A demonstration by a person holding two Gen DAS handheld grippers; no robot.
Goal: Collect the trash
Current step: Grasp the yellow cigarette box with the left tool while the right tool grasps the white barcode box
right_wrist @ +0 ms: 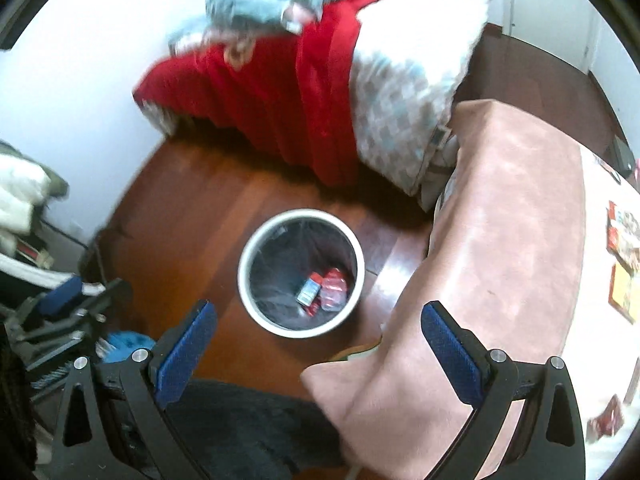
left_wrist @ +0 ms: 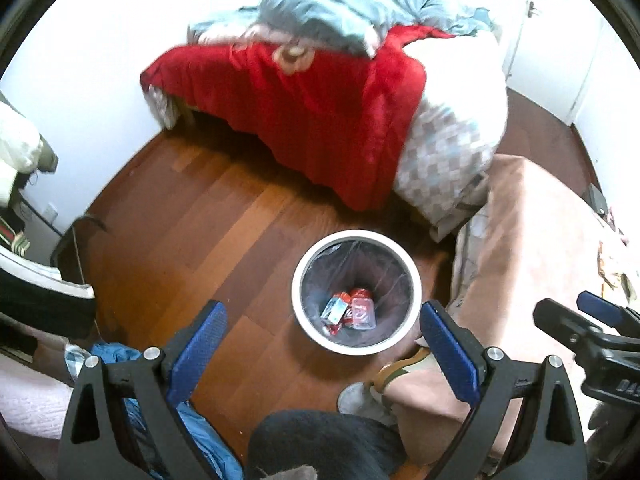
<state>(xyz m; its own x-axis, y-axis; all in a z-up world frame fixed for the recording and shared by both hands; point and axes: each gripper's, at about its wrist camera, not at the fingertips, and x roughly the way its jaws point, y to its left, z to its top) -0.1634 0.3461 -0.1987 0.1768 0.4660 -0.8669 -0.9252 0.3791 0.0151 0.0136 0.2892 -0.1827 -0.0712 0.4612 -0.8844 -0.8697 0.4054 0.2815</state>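
A round white trash bin (left_wrist: pixel 298 280) with a clear liner stands on the wooden floor. It holds red wrappers and a small blue-grey packet (left_wrist: pixel 350 312). My left gripper (left_wrist: pixel 322 320) is open and empty, high above the bin. My right gripper (right_wrist: pixel 318 320) is open and empty too, above the bin's (right_wrist: pixel 246 280) near right side. The right gripper also shows at the right edge of the left wrist view (left_wrist: pixel 588 320). The left gripper shows at the left of the right wrist view (right_wrist: pixel 76 300). Colourful wrappers (right_wrist: pixel 622 256) lie on the pink-covered table (right_wrist: pixel 520 220) at the far right.
A bed with a red blanket (left_wrist: pixel 304 120), a teal cover and a checked quilt stands behind the bin. The pink-covered table (left_wrist: pixel 520 240) stands to the right. Blue cloth (left_wrist: pixel 120 360) and a shoe (left_wrist: pixel 360 396) lie on the floor near me. Clutter lines the left wall.
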